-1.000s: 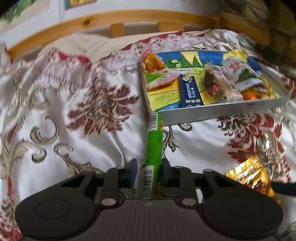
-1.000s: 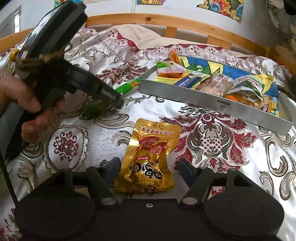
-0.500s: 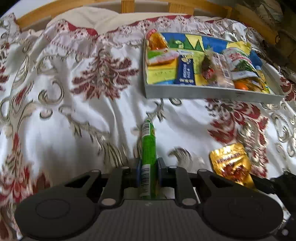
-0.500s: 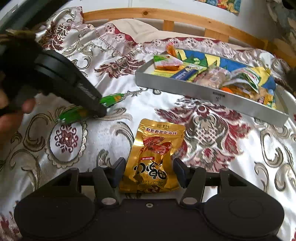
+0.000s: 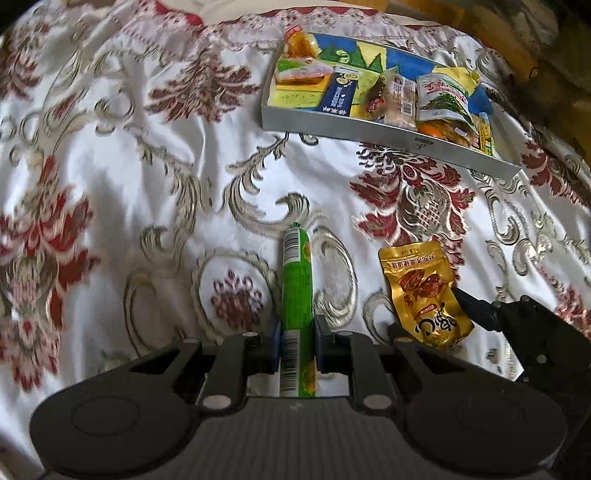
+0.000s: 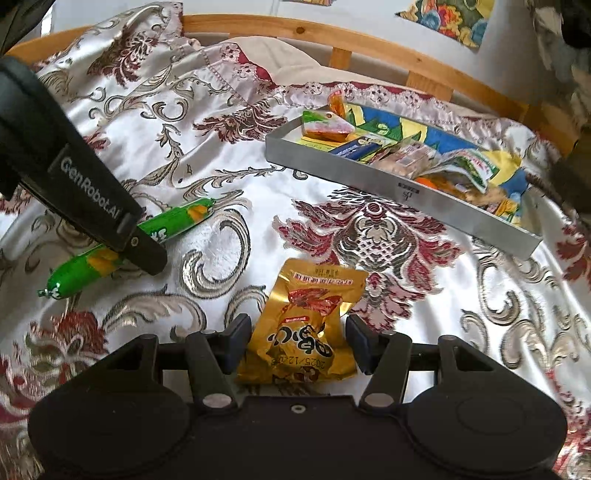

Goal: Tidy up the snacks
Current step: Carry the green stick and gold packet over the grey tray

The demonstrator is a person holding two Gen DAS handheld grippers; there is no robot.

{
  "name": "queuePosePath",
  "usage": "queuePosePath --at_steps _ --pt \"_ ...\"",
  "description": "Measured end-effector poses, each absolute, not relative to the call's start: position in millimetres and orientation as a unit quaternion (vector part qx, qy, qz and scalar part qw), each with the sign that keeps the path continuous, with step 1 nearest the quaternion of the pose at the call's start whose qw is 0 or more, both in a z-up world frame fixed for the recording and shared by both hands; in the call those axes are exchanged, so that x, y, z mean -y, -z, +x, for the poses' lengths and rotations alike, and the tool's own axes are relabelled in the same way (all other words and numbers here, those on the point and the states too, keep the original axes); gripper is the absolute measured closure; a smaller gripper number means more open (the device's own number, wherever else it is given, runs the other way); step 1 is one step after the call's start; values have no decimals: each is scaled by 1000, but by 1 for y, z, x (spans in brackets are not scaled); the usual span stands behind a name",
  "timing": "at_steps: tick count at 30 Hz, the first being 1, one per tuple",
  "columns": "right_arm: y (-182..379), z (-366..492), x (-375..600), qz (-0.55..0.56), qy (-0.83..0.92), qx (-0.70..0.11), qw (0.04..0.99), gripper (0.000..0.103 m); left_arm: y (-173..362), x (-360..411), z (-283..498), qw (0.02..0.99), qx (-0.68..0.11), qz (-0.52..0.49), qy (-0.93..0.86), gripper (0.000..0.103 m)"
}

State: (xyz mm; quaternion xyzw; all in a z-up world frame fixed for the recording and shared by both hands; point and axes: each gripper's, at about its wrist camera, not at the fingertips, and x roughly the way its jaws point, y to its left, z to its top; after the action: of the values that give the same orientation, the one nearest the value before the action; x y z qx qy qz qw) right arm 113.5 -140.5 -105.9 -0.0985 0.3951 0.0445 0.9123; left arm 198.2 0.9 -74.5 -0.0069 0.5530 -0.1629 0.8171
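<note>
My left gripper (image 5: 295,345) is shut on a green sausage stick (image 5: 296,291), held just above the bedspread; both also show in the right wrist view, the stick (image 6: 125,243) under the black finger (image 6: 144,251). My right gripper (image 6: 297,341) is open, its jaws on either side of a gold snack pouch (image 6: 308,325) that lies on the cloth; the pouch also shows in the left wrist view (image 5: 424,291). A grey metal tray (image 5: 369,127) with several snack packs sits farther back, also seen in the right wrist view (image 6: 399,192).
Everything lies on a white satin bedspread (image 5: 147,177) with red and silver patterns. A wooden bed rail (image 6: 369,48) and a pillow (image 6: 295,55) run behind the tray. Posters hang on the wall (image 6: 454,22).
My left gripper has drawn back from the tray with the green stick in it, toward the near side. My right gripper has closed in a little around the gold pouch, still open.
</note>
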Motion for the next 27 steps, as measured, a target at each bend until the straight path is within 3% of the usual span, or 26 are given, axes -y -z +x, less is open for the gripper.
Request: queuePosePath --at_steps 6,12,27 --pt "102 91 131 -173 -38 -366 913 45 71 -9 183 805 -568 -63 161 85" --pt "102 81 123 -232 -26 -341 911 45 64 -7 177 816 -552 -55 161 85" --pt "72 87 139 -222 20 -260 939 45 35 4 179 885 -428 -45 180 85"
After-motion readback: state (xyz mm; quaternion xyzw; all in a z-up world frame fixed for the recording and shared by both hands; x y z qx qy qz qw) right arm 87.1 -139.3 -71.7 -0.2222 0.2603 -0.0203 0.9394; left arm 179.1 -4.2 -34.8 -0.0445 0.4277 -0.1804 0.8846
